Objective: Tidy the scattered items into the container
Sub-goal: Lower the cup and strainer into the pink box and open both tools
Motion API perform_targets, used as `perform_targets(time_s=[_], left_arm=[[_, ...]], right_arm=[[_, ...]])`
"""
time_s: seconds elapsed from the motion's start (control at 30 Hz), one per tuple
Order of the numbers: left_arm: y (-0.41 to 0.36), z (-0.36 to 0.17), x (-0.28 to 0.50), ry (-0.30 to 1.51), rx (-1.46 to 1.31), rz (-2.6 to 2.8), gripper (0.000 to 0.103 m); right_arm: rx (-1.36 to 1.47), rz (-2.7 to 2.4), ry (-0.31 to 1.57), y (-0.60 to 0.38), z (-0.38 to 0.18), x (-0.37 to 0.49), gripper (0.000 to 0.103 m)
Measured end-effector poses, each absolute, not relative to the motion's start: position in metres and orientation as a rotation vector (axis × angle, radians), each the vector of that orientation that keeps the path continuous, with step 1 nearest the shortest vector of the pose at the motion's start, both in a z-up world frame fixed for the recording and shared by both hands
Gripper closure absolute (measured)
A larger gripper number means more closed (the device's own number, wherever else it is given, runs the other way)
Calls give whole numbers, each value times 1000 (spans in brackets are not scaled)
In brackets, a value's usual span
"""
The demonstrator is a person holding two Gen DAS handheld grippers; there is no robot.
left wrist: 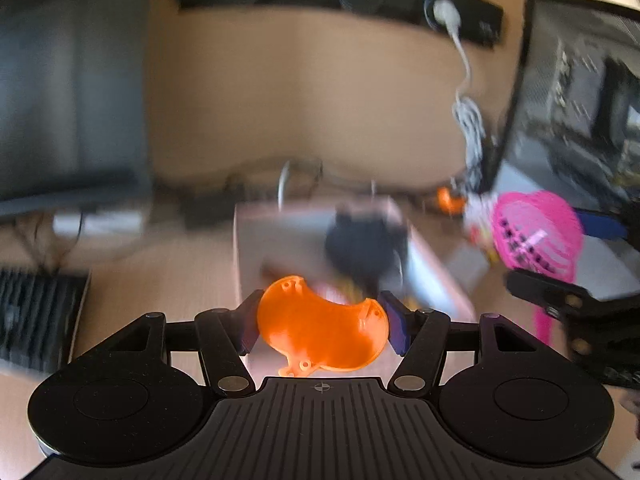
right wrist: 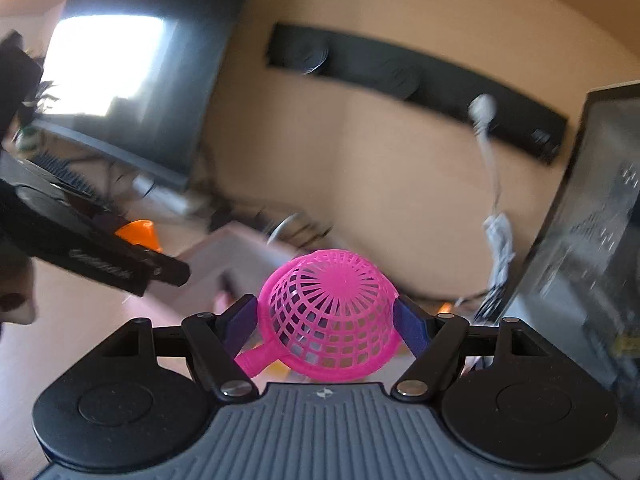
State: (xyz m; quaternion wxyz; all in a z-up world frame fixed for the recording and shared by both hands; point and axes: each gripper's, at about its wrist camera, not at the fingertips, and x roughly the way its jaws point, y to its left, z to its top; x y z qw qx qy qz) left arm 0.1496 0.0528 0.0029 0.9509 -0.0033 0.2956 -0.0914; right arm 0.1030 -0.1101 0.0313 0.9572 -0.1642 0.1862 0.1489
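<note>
Behind both, blurred desk: left hand-held gripper point(left wrist: 322, 326) pinches orange plate point(left wrist: 320, 326), right hand-held gripper point(right wrist: 326, 318) pink strainer point(right wrist: 330, 316)

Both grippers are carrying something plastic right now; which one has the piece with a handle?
The right gripper: its pink mesh plastic strainer has a stub handle. The left gripper holds a flat orange plastic plate, without one.
</note>
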Motion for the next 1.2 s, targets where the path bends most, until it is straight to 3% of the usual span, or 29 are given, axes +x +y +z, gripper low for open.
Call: perform_targets(time_s=[0.07, 0.13, 0.27, 0.5, 0.73, 1.2], left_arm=[[47, 9, 177, 576, -27, -177, 36], [45, 9, 200, 583, -60, -178, 16], [67, 7, 197, 588, -114, -111, 8], [108, -19, 140, 701, -159, -40, 7], [93, -38, 127, 783, -134, -48, 6], [41, -52, 130, 854, -46, -173, 3]], right_arm=[[-329, 293, 352, -115, 37, 119, 28], [-326, 296, 332, -117, 39, 131, 28], [-290, 351, 319, -109, 34, 158, 28], [-302, 518, 363, -50, 4, 211, 28], [-322, 583, 425, -21, -19, 231, 24], [-175, 148, 456, -140, -38, 201, 22]])
